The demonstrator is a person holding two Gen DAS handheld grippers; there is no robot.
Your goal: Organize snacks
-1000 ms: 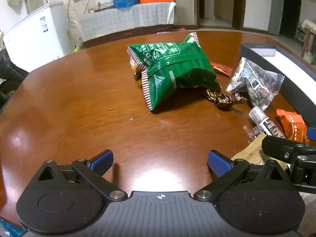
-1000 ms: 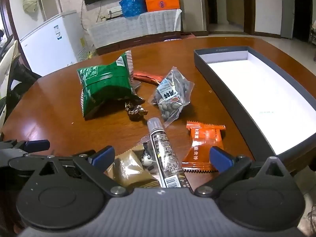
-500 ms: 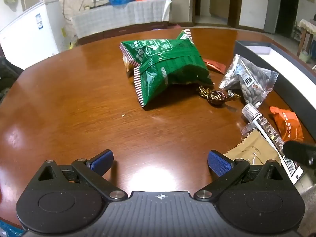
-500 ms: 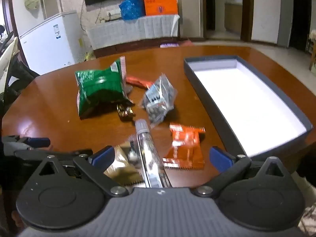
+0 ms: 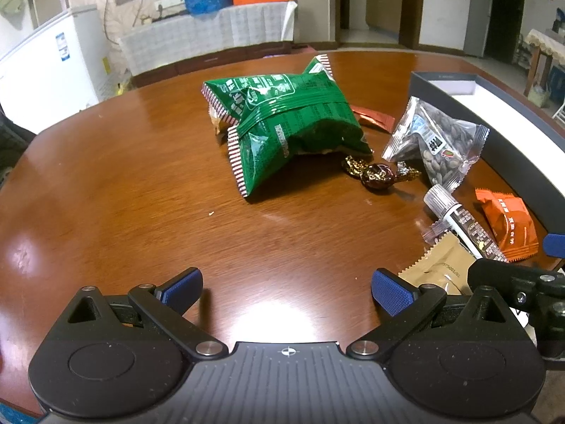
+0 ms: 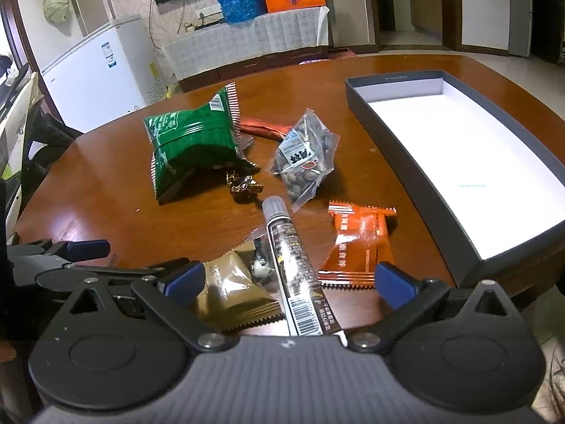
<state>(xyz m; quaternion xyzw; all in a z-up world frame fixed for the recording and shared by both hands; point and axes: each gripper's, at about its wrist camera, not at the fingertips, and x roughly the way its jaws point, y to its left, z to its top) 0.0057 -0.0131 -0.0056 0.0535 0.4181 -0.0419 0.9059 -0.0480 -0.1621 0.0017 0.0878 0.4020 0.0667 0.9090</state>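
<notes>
Snacks lie on a round wooden table [image 5: 116,190]: a green bag [image 5: 286,123] [image 6: 192,139], a clear bag of nuts [image 5: 436,137] [image 6: 305,157], a foil-wrapped candy [image 5: 378,175] [image 6: 242,185], a red packet [image 5: 374,117] [image 6: 263,128], a clear tube [image 5: 466,222] [image 6: 291,256], an orange packet [image 5: 508,224] [image 6: 362,243] and a tan packet [image 5: 439,268] [image 6: 233,289]. A dark box with a white inside [image 6: 399,86] [image 5: 441,83] stands at the right. My left gripper [image 5: 287,288] is open and empty over bare table. My right gripper [image 6: 289,277] is open, low over the tube and tan packet.
The right gripper shows at the right edge of the left wrist view [image 5: 522,282]; the left gripper shows at the left of the right wrist view [image 6: 60,251]. Beyond the table stand a white fridge [image 6: 95,74] and a low cabinet with bags [image 6: 247,40].
Both views shifted slightly. The right gripper drew back, then came forward and down over the tube and packets. Both grippers stay open and no snack has moved.
</notes>
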